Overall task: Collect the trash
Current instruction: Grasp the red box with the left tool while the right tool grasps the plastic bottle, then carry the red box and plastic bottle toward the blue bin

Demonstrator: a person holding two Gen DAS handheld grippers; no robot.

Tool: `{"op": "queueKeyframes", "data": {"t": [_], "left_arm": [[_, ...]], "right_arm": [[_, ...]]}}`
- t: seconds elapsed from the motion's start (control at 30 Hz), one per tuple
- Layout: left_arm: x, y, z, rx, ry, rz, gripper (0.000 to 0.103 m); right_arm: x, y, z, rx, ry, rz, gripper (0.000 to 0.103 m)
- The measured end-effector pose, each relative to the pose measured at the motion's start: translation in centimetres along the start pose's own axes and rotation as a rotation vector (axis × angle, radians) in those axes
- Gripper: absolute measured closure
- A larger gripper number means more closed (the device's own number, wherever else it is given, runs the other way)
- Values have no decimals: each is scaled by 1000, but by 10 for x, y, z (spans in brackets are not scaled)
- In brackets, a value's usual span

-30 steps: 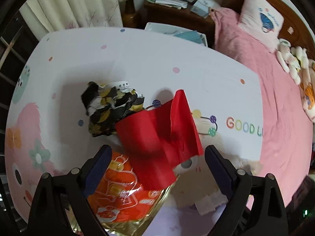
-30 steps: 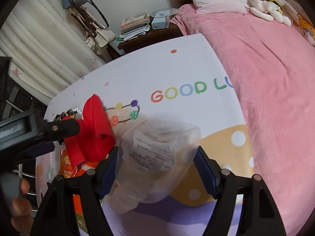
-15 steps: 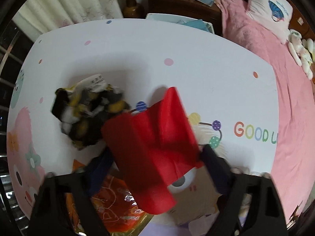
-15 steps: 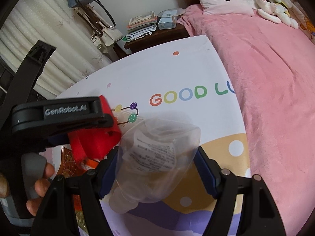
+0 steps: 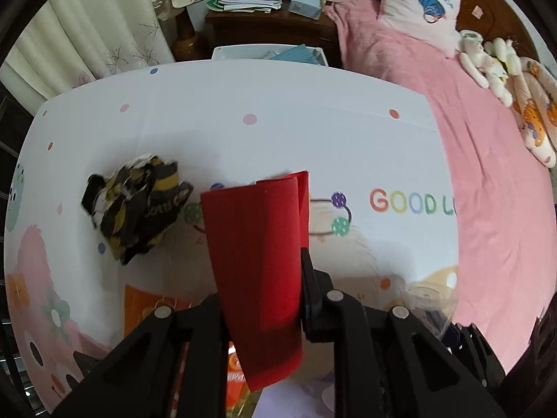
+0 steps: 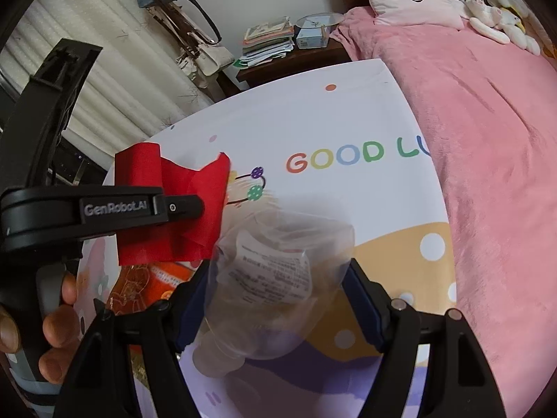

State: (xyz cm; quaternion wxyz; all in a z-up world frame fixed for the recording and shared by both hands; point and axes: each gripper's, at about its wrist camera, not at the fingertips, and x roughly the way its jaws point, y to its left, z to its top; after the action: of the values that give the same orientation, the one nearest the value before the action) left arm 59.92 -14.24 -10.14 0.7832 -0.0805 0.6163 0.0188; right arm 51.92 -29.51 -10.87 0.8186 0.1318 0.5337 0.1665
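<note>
Bedroom; cartoon-print table beside pink bed. Left of frame: crumpled black-yellow wrapper, loose on the table. Centre: left tool clamped on red paper, lifted; thin sheet, may slip. Lower right: right tool gripping clear plastic bag; slick film could slide free.

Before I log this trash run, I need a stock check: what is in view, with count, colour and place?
Red paper: one, red, clamped in the left gripper.
Plastic bag: one, clear, printed label, clamped in the right gripper.
Crumpled wrapper: one, black and yellow, on the mat, left of the red paper.
Orange packet: one, orange and gold, on the mat under the red paper.
Mat: one, white, cartoon print.
Blanket: one, pink, right.
Left gripper: black, shut.
Right gripper: black, shut.
</note>
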Motion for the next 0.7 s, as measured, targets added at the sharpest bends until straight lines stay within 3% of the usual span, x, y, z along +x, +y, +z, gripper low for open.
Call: {"op": "queueKeyframes", "data": {"t": [0.37, 0.7], "left_arm": [[-76, 23, -60, 44, -88, -97, 89], [-167, 75, -158, 104, -168, -130, 89]], "right_arm": [[-38, 24, -28, -19, -24, 26, 30], [-102, 70, -95, -24, -60, 63, 30]]}}
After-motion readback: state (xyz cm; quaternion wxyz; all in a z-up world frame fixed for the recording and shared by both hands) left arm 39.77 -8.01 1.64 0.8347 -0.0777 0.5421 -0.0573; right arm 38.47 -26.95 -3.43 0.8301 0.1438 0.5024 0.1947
